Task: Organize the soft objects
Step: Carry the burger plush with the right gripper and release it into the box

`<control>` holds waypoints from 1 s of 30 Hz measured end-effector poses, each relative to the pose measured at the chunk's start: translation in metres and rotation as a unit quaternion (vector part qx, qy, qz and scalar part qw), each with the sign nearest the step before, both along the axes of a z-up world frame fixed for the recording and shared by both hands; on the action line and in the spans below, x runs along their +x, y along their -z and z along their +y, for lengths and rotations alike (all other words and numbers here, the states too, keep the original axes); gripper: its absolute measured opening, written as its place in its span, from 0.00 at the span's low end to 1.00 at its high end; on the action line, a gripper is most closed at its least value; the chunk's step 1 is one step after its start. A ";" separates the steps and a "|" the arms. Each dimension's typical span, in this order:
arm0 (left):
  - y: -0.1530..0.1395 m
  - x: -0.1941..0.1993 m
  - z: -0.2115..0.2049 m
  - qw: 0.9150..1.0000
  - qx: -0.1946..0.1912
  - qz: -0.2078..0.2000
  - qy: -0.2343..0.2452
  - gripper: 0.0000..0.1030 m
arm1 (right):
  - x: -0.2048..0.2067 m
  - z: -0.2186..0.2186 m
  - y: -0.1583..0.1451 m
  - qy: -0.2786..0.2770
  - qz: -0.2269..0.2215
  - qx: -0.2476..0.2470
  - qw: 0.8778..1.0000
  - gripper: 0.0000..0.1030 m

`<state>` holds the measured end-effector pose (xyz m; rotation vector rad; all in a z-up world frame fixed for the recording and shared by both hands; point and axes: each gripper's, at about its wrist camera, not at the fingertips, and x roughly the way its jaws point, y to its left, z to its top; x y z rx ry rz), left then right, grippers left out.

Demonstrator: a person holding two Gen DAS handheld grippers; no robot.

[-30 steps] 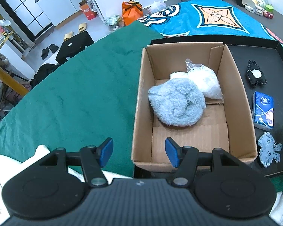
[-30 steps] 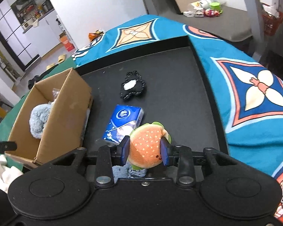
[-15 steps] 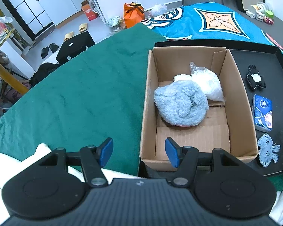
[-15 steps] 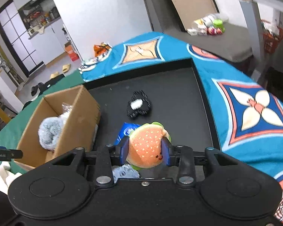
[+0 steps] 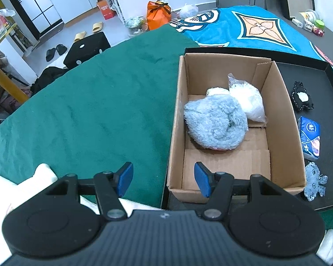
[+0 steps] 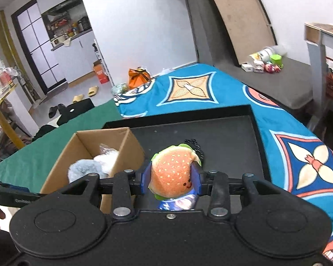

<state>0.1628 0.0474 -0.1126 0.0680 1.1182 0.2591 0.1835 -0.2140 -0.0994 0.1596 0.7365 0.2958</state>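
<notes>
No text is legible; the print on the blue tissue pack (image 5: 310, 137) is too small.

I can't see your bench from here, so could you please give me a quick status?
Right gripper shut on orange burger plush toy. Left gripper open, empty. Brown cardboard box unobstructed.

Left claw (image 5: 163, 179): a matte black housing with a ribbed central panel, two round domed covers, angular black finger arms pinned by silver screws, and blue rectangular pads (image 5: 124, 178). Right claw (image 6: 170, 178): the same build, but with a smooth central panel bearing one small screw; its pads (image 6: 144, 180) are also blue.
</notes>
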 end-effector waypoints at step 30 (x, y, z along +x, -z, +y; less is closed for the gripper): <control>0.025 -0.003 0.033 0.995 -0.094 -0.017 -0.001 0.25 | 0.022 0.115 -0.010 -0.101 -0.002 -0.039 0.994 0.39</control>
